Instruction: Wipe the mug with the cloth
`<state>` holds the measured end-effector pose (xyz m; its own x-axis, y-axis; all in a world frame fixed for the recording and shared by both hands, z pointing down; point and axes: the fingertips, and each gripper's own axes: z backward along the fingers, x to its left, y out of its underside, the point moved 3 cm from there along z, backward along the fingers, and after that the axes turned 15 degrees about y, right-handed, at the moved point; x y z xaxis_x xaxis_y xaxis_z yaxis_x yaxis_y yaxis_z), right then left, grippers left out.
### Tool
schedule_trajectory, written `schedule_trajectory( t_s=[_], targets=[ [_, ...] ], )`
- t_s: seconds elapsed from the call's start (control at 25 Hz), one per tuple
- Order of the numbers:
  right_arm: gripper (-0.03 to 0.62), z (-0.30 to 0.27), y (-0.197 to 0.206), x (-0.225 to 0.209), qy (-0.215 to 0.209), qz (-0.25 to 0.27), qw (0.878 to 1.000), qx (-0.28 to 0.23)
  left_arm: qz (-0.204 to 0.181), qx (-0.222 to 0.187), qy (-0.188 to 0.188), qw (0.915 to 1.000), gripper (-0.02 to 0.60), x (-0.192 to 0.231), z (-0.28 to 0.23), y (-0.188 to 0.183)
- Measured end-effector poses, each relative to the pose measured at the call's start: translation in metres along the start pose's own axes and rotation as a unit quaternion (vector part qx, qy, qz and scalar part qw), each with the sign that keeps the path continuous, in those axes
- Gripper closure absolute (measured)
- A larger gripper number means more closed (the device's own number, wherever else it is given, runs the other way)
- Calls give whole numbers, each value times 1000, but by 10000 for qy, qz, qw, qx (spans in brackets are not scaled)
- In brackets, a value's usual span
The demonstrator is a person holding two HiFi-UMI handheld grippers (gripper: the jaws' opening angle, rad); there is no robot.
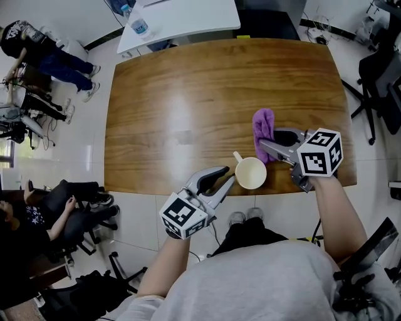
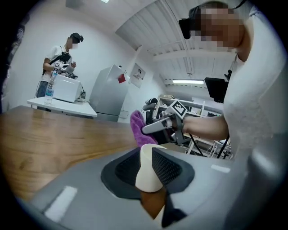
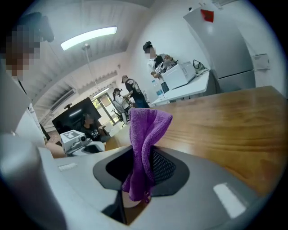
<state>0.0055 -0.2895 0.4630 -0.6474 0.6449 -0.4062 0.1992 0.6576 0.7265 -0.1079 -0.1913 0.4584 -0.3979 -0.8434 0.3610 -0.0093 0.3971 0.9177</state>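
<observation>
L gripper sat at the near edge of the wooden counter, its jaws part-spread either side of the cream mug. In the left gripper view the mug's wall stood between the two pads w/ slack, not squeezed. The mug stood upright close to the counter's near edge, handle pointing away from the person.

R gripper came in from the right, jaws pinched tight on the purple cloth. The cloth's loose part stuck up and out past the jaw tips, bunched in folds, w/ a short end hanging below the pads in the right gripper view. It was just beyond the mug, on its far-right side; can't tell if they touched.

Bkgd: a white table w/ a water bottle beyond the counter.
</observation>
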Motion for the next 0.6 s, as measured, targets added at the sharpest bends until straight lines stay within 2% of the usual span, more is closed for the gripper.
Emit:
schedule_trajectory(
  t_s=[0.16,0.32,0.44,0.6],
  targets=[
    [485,-5,-14,7,-105,-362,9985,-404,-109,60,160,9998,515,-10,-9,-2],
    [485,-13,-15,10,-310,-853,9943,-562,-13,8,141,9999,516,-8,-7,-1],
    [485,-25,-5,5,-342,-1045,9931,-411,93,-57,30,9999,517,-6,0,-2],
    [485,-40,18,1,-151,-802,9967,0,173,-55,-54,9998,518,-5,8,10]
  ],
)
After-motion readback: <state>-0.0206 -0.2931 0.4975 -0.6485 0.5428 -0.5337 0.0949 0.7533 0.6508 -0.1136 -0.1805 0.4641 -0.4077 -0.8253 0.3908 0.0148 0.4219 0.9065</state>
